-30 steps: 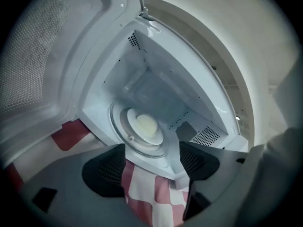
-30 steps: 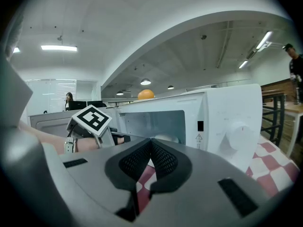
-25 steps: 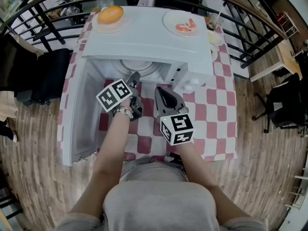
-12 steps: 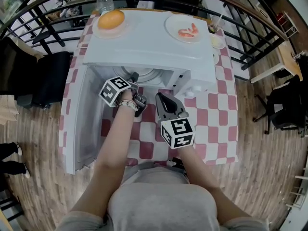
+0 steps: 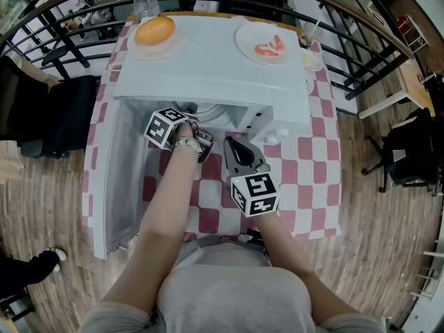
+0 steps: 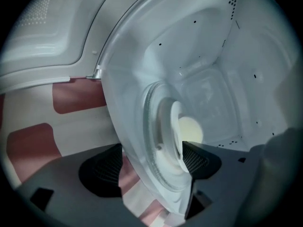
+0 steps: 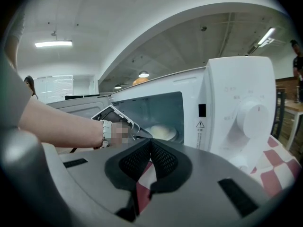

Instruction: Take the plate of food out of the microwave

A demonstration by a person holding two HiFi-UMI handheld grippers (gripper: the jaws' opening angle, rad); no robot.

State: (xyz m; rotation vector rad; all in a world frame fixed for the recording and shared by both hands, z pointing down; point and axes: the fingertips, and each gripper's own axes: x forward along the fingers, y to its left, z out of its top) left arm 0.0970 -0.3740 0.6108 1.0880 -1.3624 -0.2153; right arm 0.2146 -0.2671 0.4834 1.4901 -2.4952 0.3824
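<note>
The white microwave [image 5: 208,75] stands with its door [image 5: 121,179] swung out to the left. Inside it, a white plate [image 6: 176,126] with a pale lump of food [image 6: 190,129] rests on the glass turntable [image 6: 154,145]; the plate [image 7: 162,132] also shows in the right gripper view. My left gripper [image 5: 199,132] reaches into the cavity's mouth, rolled on its side. Its jaws have just been opening and stand wide, with the plate's rim and the turntable's edge between the pads [image 6: 195,158]; I see no press on them. My right gripper [image 5: 233,144] is shut and empty before the control panel.
On the microwave's top sit a plate with a bun [image 5: 155,32] and a plate with red food [image 5: 267,46]. A bottle [image 5: 144,2], a cup with a straw [image 5: 307,33] and a small dish [image 5: 312,60] stand behind. The knob [image 7: 253,119] is to the right. Railings ring the checkered table [image 5: 312,158].
My left gripper has gone forward into the microwave's mouth and rolled over. The right gripper has stayed where it was.
</note>
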